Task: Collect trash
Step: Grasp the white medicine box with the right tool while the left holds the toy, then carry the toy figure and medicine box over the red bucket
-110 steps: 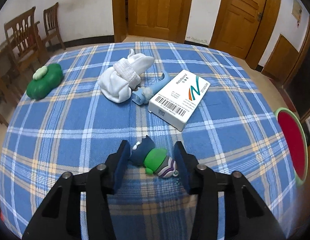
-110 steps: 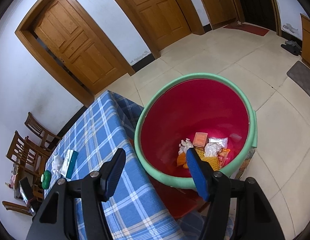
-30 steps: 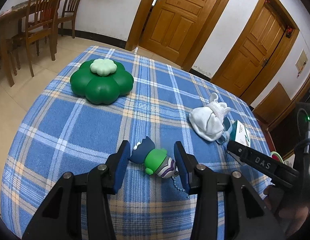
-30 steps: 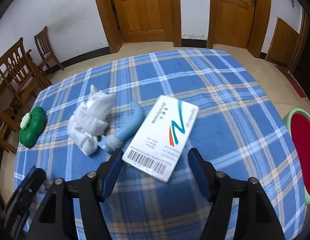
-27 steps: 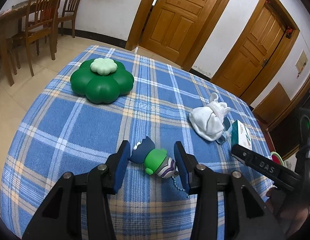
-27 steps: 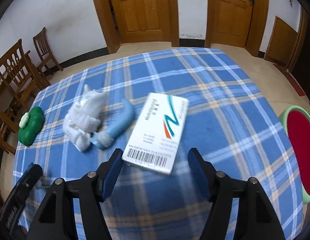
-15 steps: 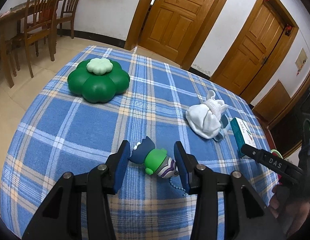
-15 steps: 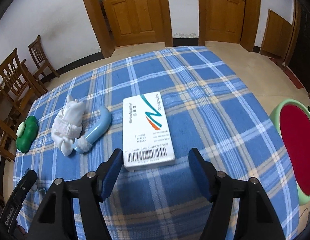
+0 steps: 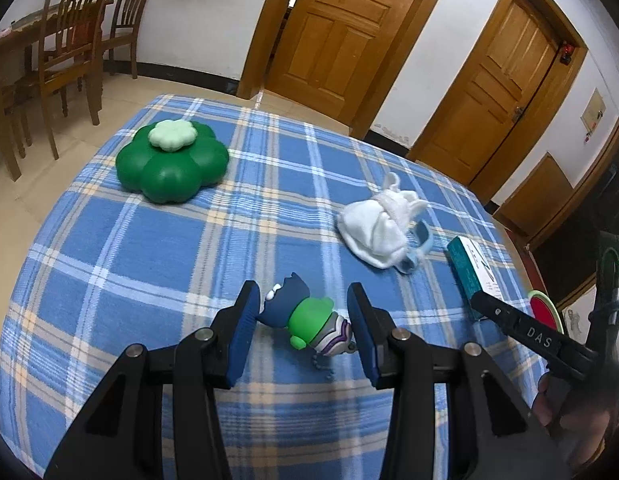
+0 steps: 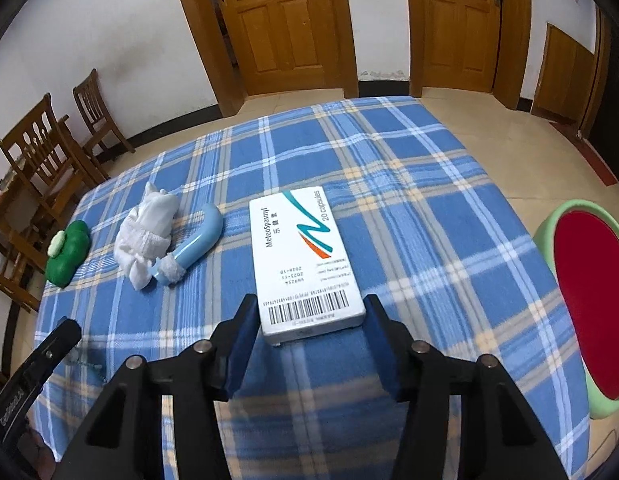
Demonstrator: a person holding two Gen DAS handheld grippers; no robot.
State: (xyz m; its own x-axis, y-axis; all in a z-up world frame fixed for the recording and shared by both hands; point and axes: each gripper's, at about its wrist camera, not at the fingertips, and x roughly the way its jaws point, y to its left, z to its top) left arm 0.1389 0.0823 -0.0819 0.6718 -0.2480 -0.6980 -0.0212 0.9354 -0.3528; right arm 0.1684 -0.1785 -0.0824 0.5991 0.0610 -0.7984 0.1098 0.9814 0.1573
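Blue plaid covers the tabletop [image 10: 449, 216], with wooden doors behind. Right fingers [image 10: 309, 332] have just been closing around the near, barcoded end of the white box [image 10: 305, 264] and now touch its sides. A second ago the box lay askew and farther ahead. Left fingers [image 9: 305, 320] clamp a keychain toy [image 9: 305, 316]. Off the tabletop's right edge stands the red bin [image 10: 585, 300], with bare cloth between.
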